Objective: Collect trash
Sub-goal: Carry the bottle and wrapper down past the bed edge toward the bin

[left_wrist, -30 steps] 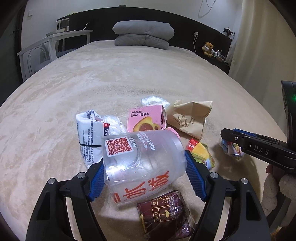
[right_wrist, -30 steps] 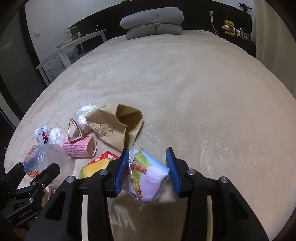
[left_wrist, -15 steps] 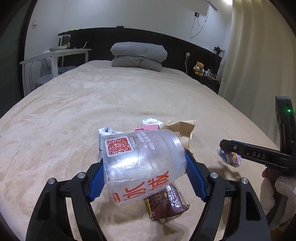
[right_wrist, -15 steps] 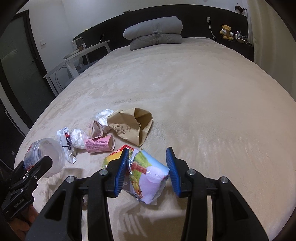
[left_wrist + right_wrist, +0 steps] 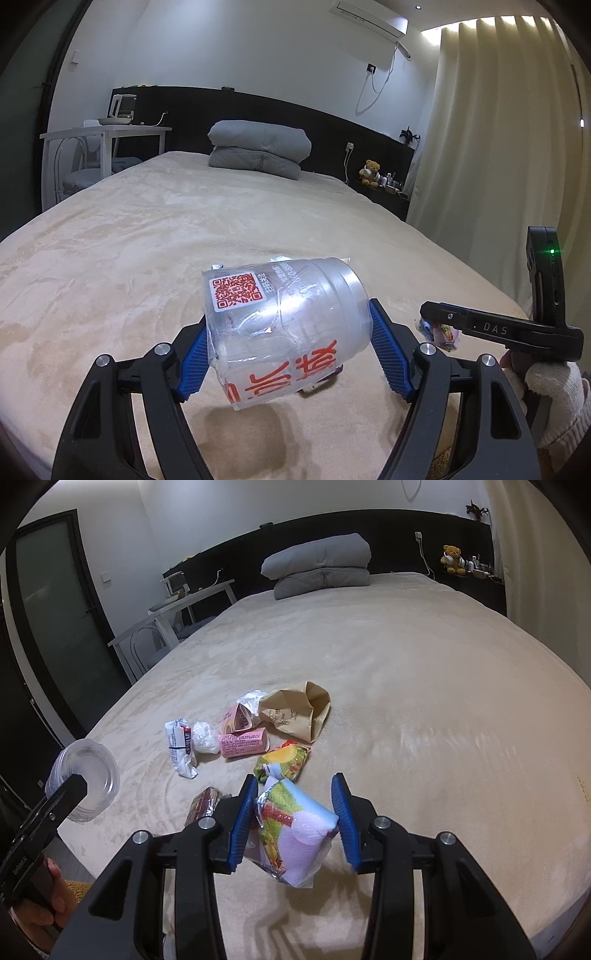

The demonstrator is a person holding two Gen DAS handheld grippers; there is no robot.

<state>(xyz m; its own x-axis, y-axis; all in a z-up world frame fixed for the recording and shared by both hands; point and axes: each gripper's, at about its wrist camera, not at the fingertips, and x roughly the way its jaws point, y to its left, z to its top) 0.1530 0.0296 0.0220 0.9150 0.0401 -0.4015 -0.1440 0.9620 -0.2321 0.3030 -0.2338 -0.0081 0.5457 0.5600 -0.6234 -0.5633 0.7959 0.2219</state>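
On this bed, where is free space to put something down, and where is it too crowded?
The blanket is bare between the folded grey duvet and the brown paper bag, and all along the right side to the bed edge. It is crowded at the near left: the pink carton, white wrapper and yellow snack packet lie close together.

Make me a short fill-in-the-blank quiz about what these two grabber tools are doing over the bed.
The left gripper is closed on a clear plastic ____.
The right gripper holds a colourful snack ____.
The brown paper bag lies on the ____.
The teddy bear sits by the bed's dark ____.

Missing words: jar; wrapper; bed; headboard
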